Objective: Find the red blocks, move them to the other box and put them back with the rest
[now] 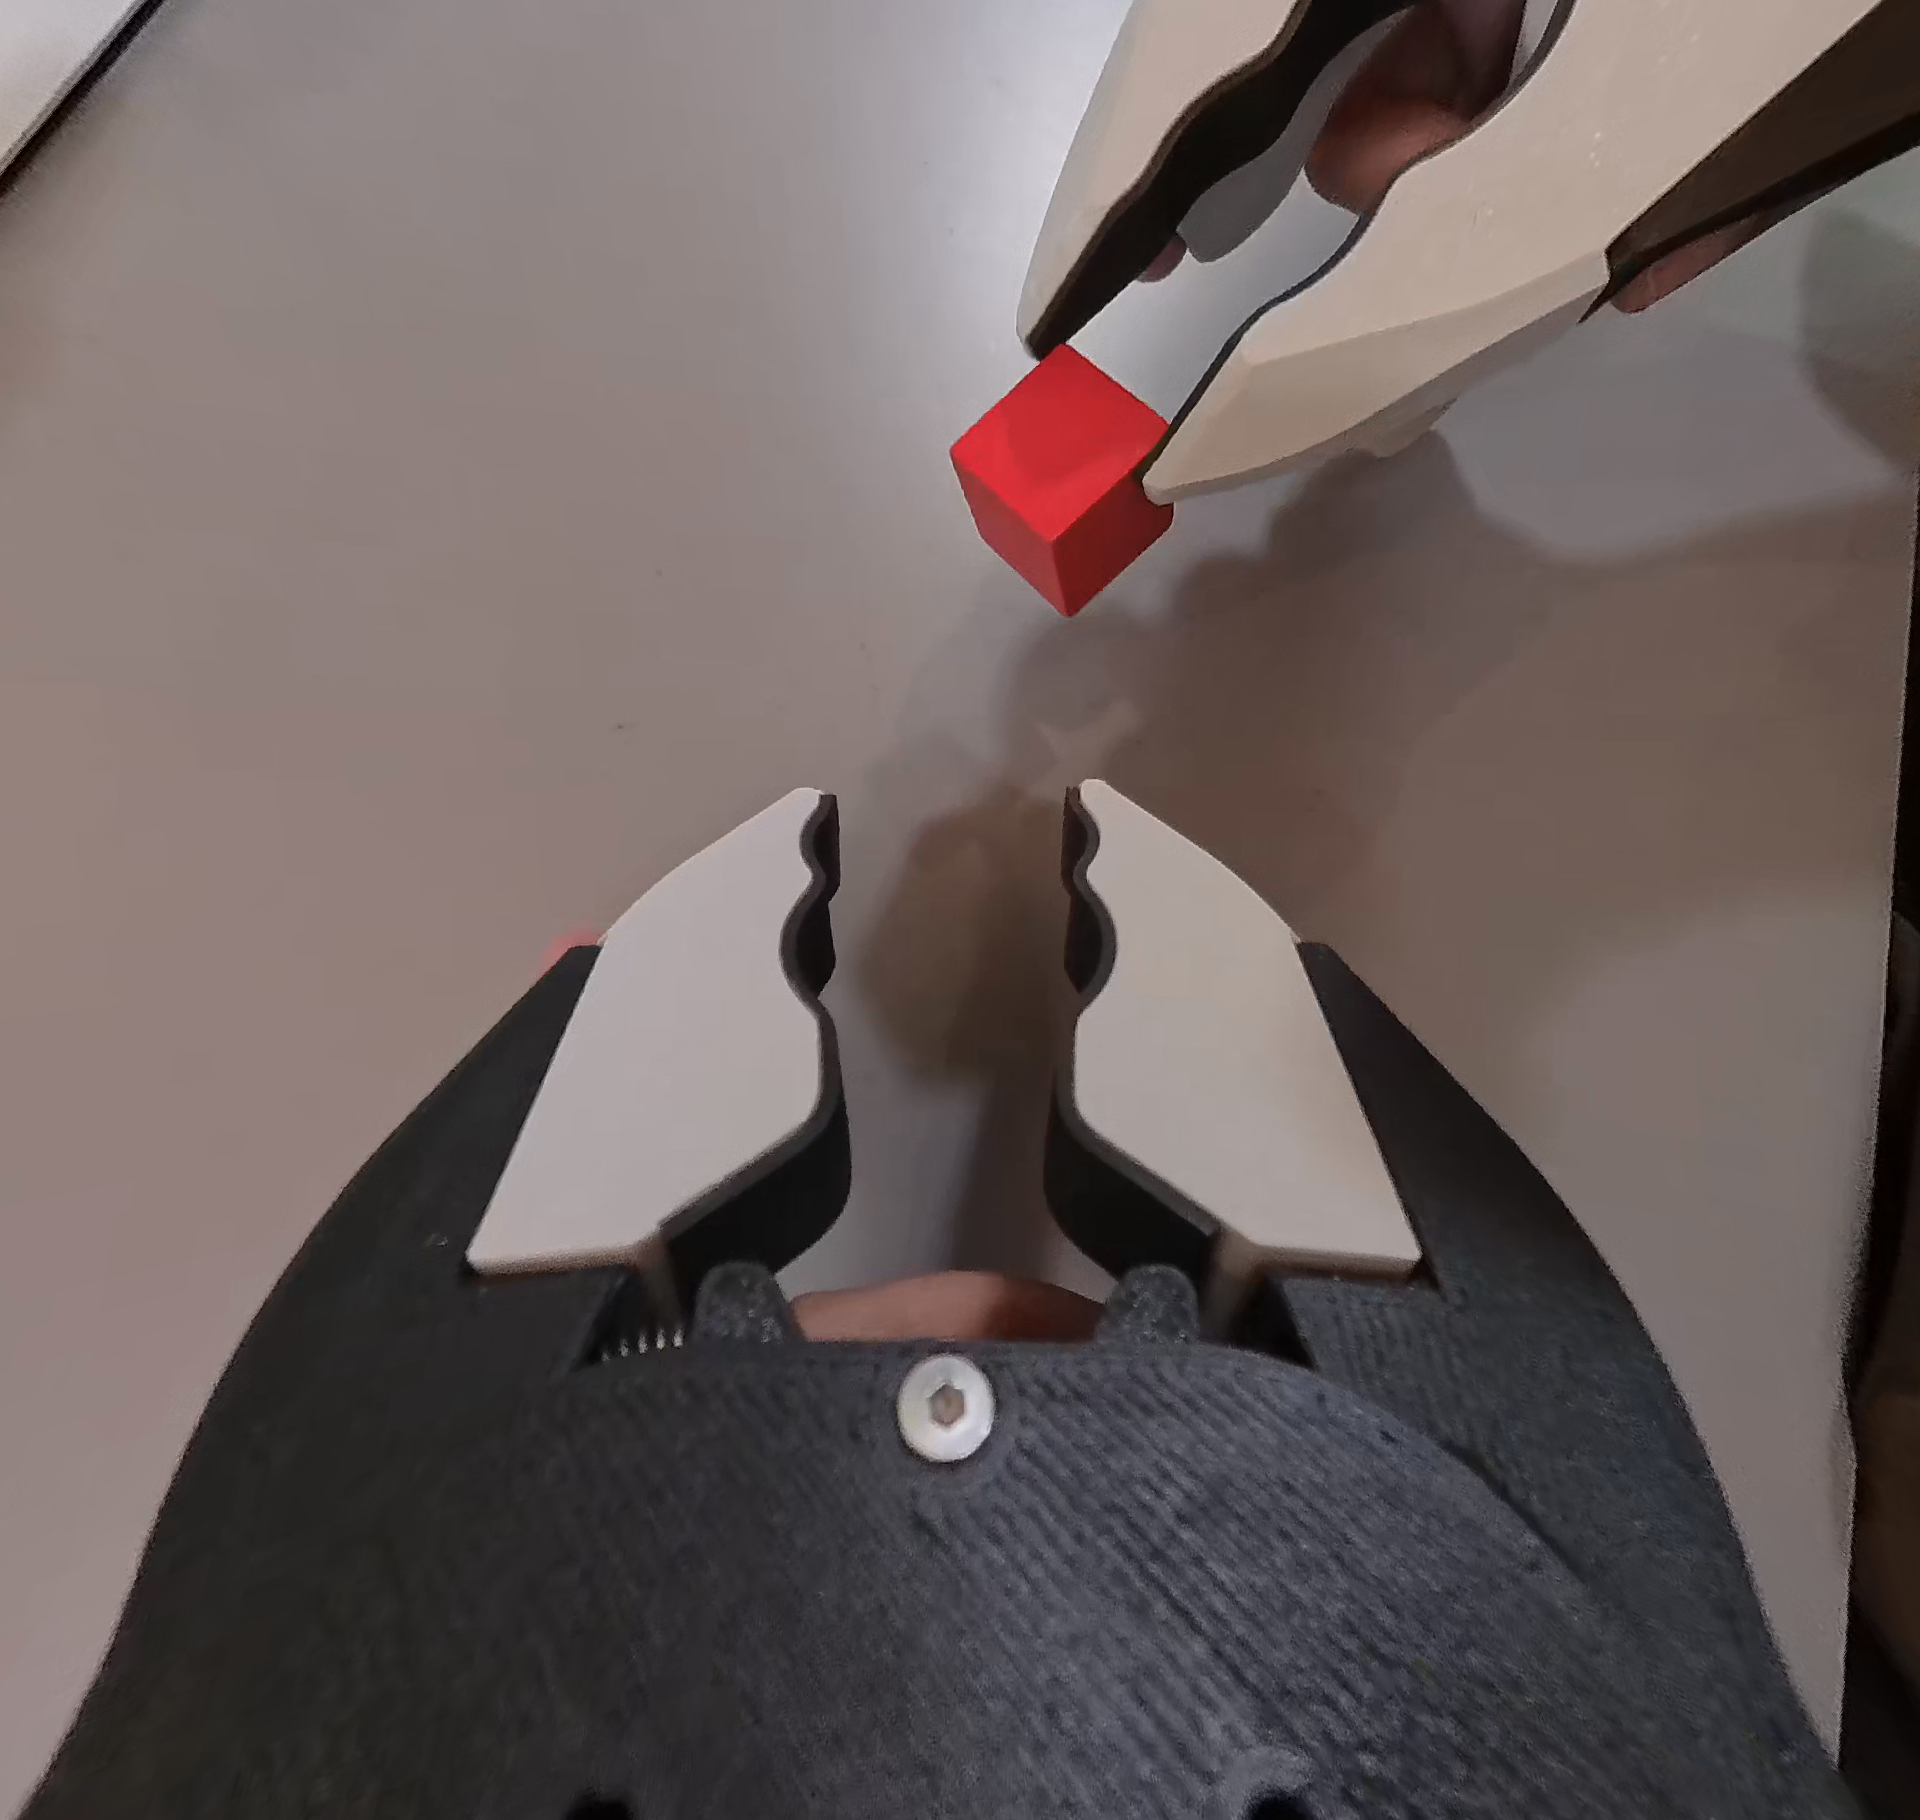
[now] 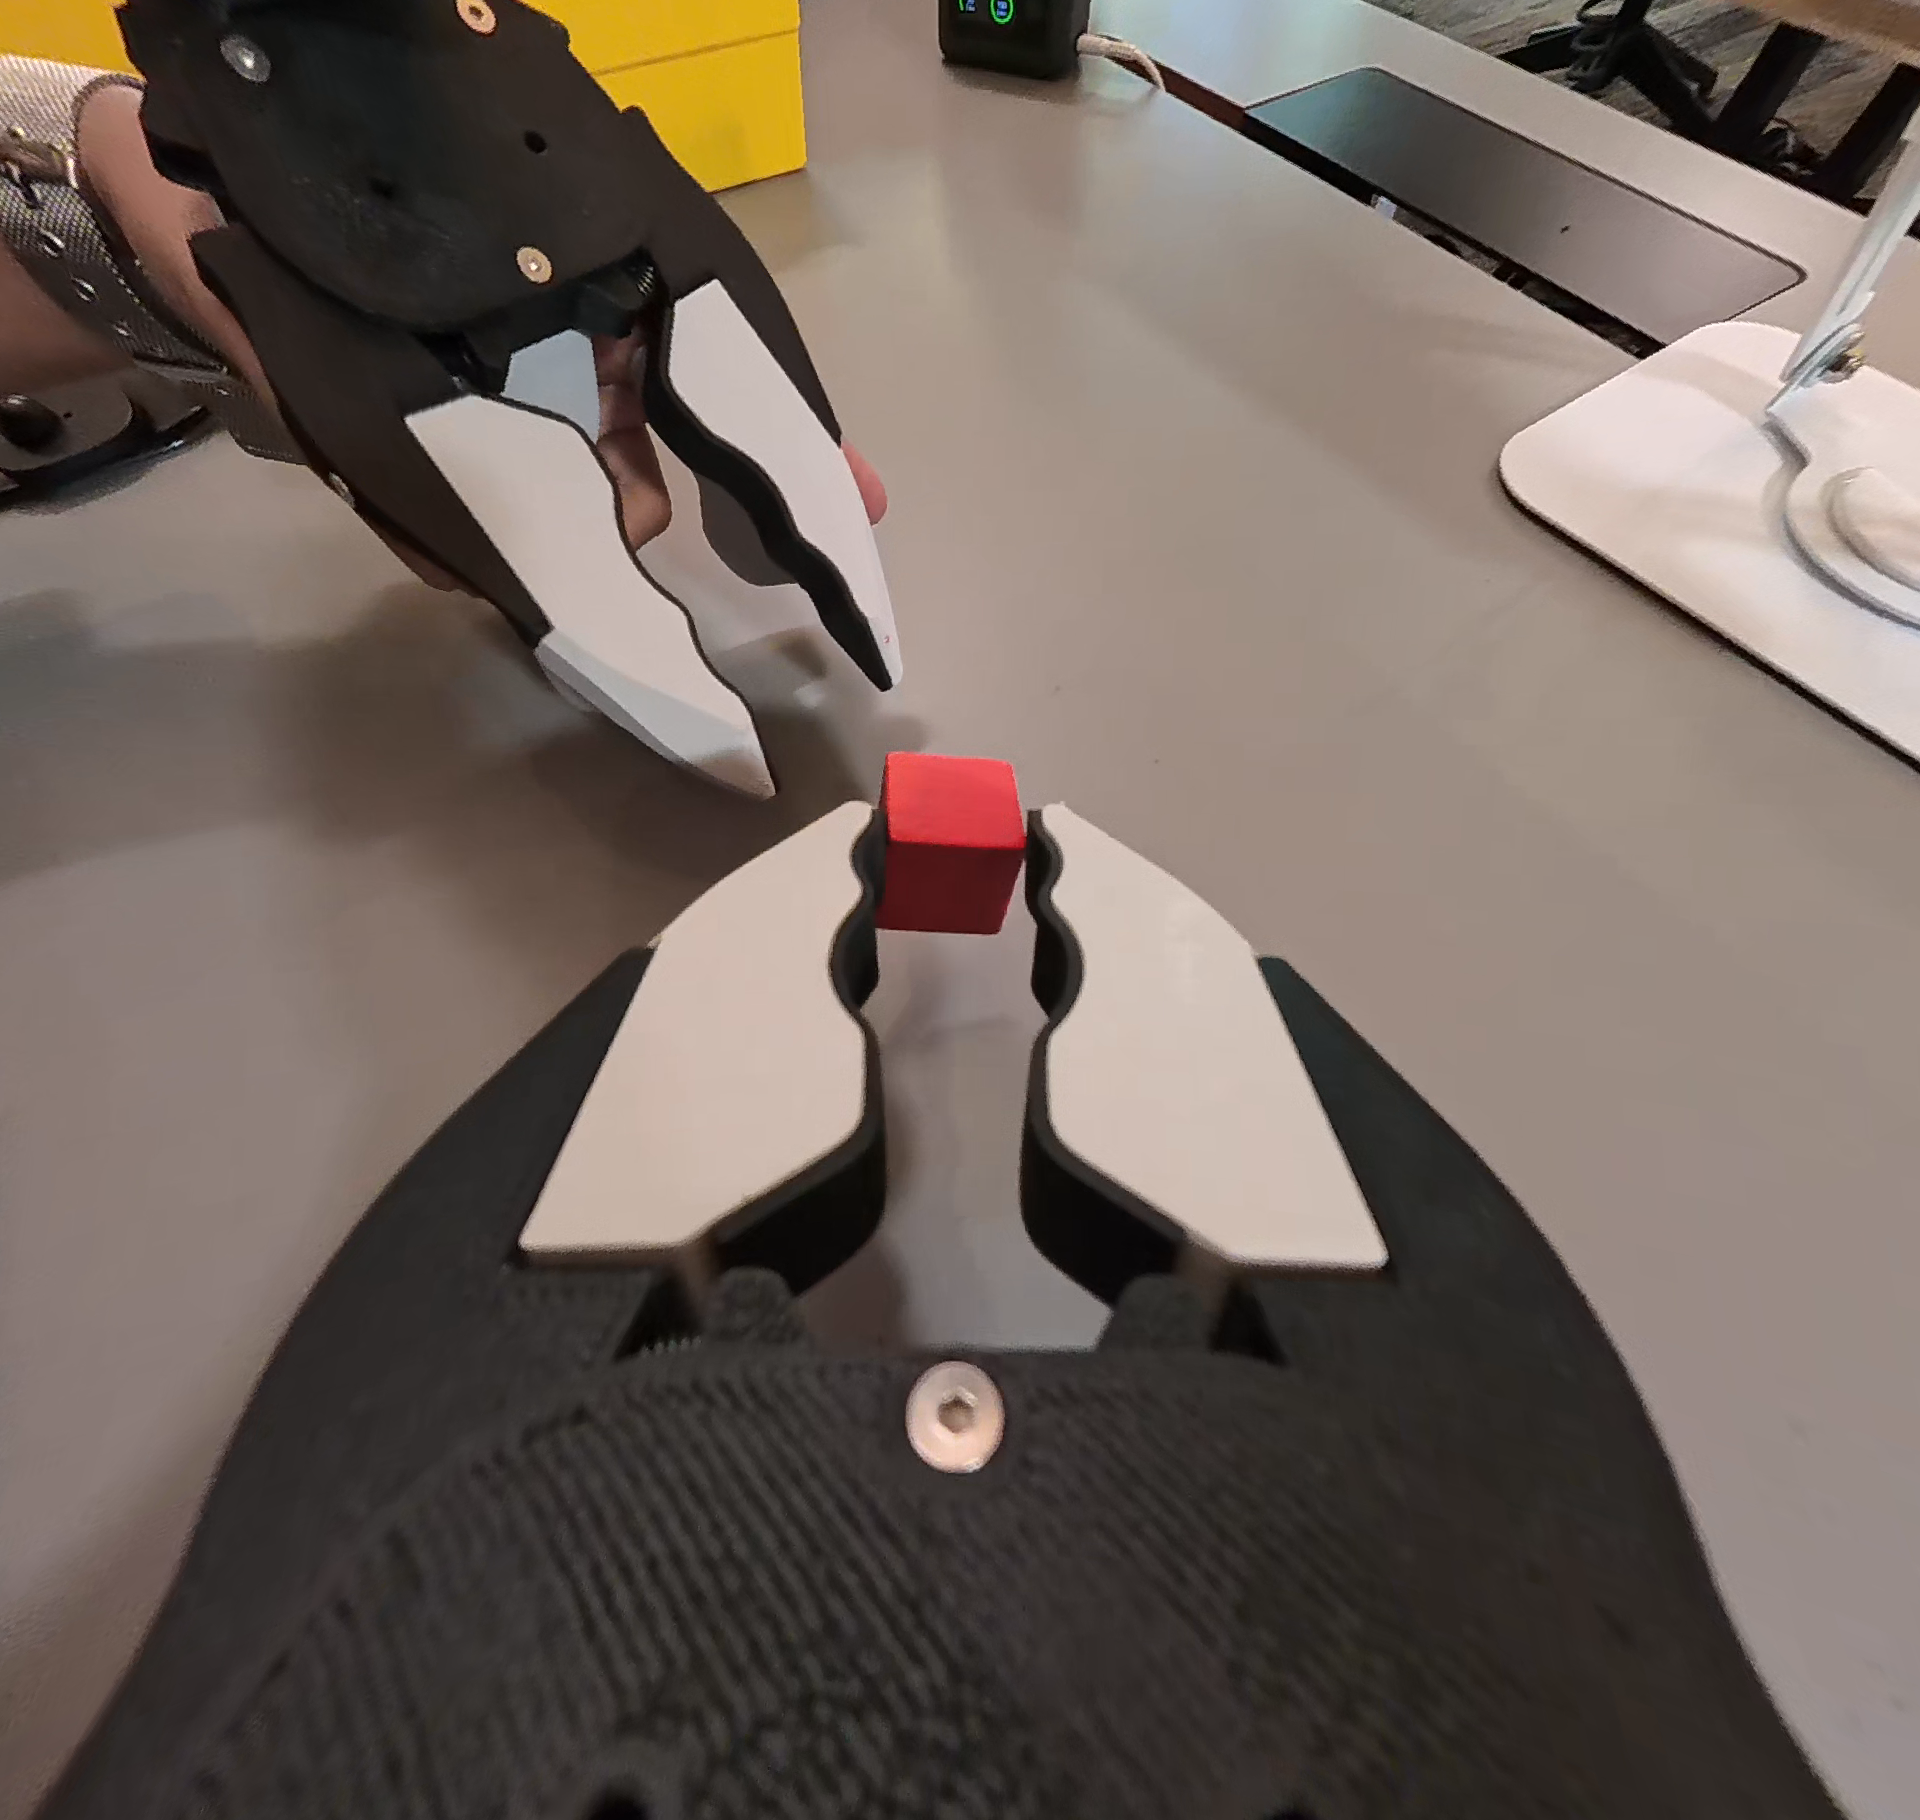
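The wide, smooth grey worktop (image 2: 1195, 523) is filling both views, with a bright yellow plastic box (image 2: 665, 35) sitting at the upper left of the right wrist view. The right tongs (image 2: 951, 814) are gripping a small red cube block (image 2: 951, 851) at their tips, lifted clear of the surface, mid-frame. The left tongs (image 1: 951, 799) are hovering just beside it, parted and empty. This looks like the carrying step; next comes steering the block over a box and releasing.
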A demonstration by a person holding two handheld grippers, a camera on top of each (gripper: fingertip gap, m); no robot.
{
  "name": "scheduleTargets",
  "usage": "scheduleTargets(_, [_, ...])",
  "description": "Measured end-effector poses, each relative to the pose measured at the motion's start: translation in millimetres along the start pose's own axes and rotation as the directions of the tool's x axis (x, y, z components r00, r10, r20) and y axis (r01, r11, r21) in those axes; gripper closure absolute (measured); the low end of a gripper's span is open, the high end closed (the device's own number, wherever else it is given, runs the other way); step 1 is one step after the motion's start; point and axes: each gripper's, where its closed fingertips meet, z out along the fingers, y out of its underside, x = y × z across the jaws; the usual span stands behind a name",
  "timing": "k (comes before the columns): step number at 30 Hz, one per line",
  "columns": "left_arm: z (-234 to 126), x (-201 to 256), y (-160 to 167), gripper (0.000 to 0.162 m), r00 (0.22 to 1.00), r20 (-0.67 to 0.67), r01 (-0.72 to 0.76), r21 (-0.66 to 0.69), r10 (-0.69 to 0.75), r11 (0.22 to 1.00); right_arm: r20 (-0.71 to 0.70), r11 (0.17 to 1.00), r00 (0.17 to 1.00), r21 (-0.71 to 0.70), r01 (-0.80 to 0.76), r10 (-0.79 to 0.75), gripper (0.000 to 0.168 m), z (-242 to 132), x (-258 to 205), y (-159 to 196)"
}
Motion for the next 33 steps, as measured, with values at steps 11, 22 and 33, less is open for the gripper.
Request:
scheduleTargets(11, [-0.1,-8.1,1.8,0.121,0.999,0.035,0.010,-0.002,-0.010,1.000,-0.143,0.991,0.986,0.108,-0.075,0.090,0.142,-15.8,36.4,-15.8])
scheduleTargets(22, [-1.7,-14.4,-3.7,0.128,0.997,0.069,0.036,0.026,-0.038,0.999,-0.215,0.972,0.961,0.198,-0.130,0.173,0.142,-33.9,61.4,-25.6])
scheduleTargets(33, [-11.6,-42.3,-7.6,0.123,0.976,0.194,0.081,0.094,-0.099,0.992,-0.679,0.908,0.698,0.408,0.099,0.229,0.142,-237.0,189.2,-87.8])
